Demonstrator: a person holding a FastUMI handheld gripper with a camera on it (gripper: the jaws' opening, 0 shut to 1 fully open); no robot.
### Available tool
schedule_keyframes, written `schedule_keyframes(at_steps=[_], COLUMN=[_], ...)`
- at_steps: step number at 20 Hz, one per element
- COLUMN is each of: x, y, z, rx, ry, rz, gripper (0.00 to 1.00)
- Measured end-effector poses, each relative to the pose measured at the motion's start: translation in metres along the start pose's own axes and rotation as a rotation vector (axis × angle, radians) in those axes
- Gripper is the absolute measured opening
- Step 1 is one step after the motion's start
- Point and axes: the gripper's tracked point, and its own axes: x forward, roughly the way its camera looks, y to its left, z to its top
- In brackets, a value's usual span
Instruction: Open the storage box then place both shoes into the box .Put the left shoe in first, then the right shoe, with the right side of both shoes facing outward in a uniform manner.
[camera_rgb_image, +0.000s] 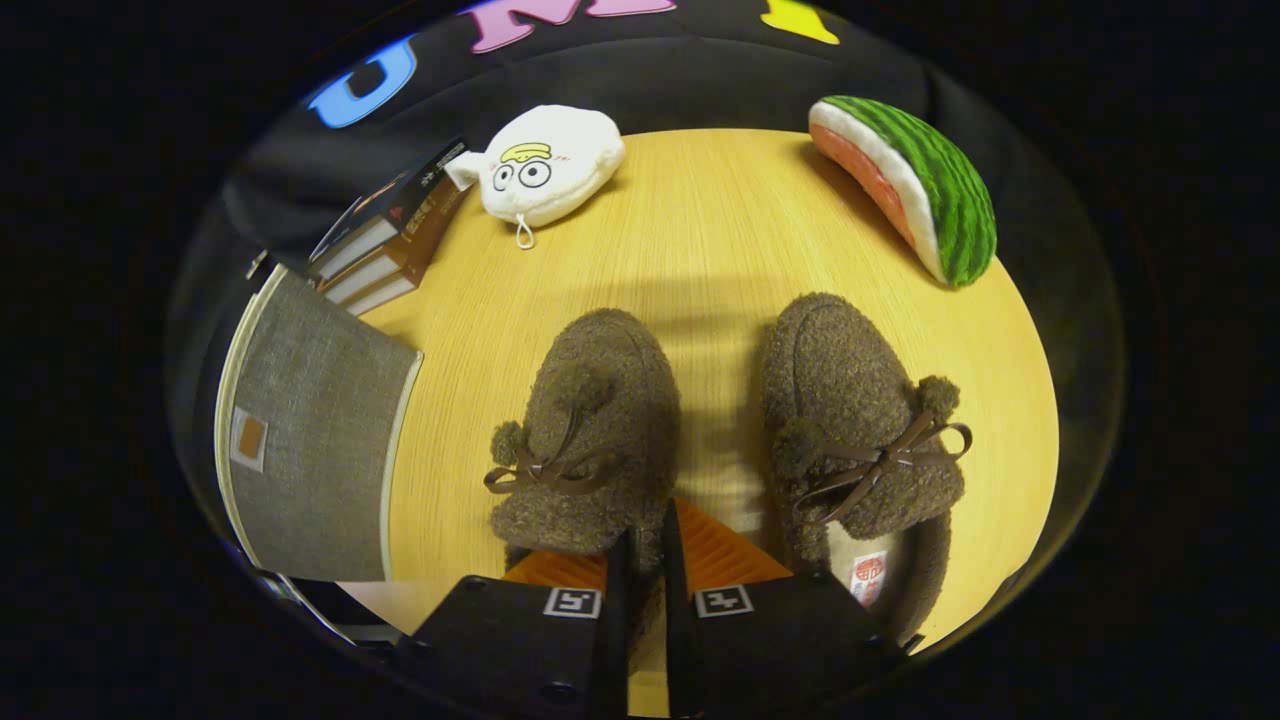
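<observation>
Two brown fuzzy slippers with bow laces lie on the round wooden table (700, 230), toes pointing away from me. The left shoe (590, 420) sits just ahead of my fingers, and its heel-side rim runs into the narrow gap between them. My gripper (648, 525) is shut on that rim, fingers almost touching. The right shoe (860, 430) lies beside it, apart, with its lining label showing near the heel. The grey fabric storage box (310, 440) stands off to the left of the left shoe; I see its flat grey face with a small tag.
A stack of books (385, 245) lies beyond the box. A white plush toy (545, 165) sits at the table's far side and a watermelon-slice plush (915, 185) at the far right. Bare table lies between the shoes and the toys.
</observation>
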Motion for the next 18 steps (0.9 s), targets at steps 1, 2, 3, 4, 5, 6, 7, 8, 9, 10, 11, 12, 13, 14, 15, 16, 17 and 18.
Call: schedule_keyframes(at_steps=[1, 2, 3, 4, 5, 6, 7, 8, 9, 10, 11, 12, 13, 14, 15, 16, 17, 18], x=[0.000, 0.001, -0.001, -0.005, -0.011, -0.020, -0.032, -0.045, -0.061, -0.076, -0.093, -0.109, -0.123, -0.137, -0.147, -0.154, -0.164, -0.168], y=[-0.001, -0.001, -0.002, -0.001, 0.002, 0.008, 0.015, 0.023, 0.034, 0.045, 0.059, 0.072, 0.088, 0.107, 0.124, 0.145, 0.168, 0.190], z=[0.002, 0.004, 0.003, 0.002, 0.002, 0.003, 0.006, 0.011, 0.017, 0.025, 0.032, 0.039, 0.044, 0.050, 0.056, 0.063, 0.068, 0.074], rx=[0.015, 0.013, 0.010, 0.009, 0.013, 0.022, 0.043, 0.068, 0.093, 0.115, 0.127, 0.131, 0.133, 0.141, 0.155, 0.172, 0.189, 0.199], ry=[-0.004, -0.010, -0.012, -0.017, -0.017, -0.024, -0.034, -0.046, -0.064, -0.082, -0.095, -0.114, -0.126, -0.140, -0.151, -0.159, -0.175, -0.189], rz=[0.003, 0.006, 0.005, 0.001, 0.008, 0.024, 0.040, 0.057, 0.079, 0.097, 0.109, 0.126, 0.151, 0.176, 0.196, 0.224, 0.256, 0.281], gripper=[0.15, 0.09, 0.07, 0.05, 0.05, 0.05, 0.05, 0.05, 0.05, 0.05, 0.05, 0.05, 0.05, 0.05, 0.05, 0.05, 0.05, 0.05])
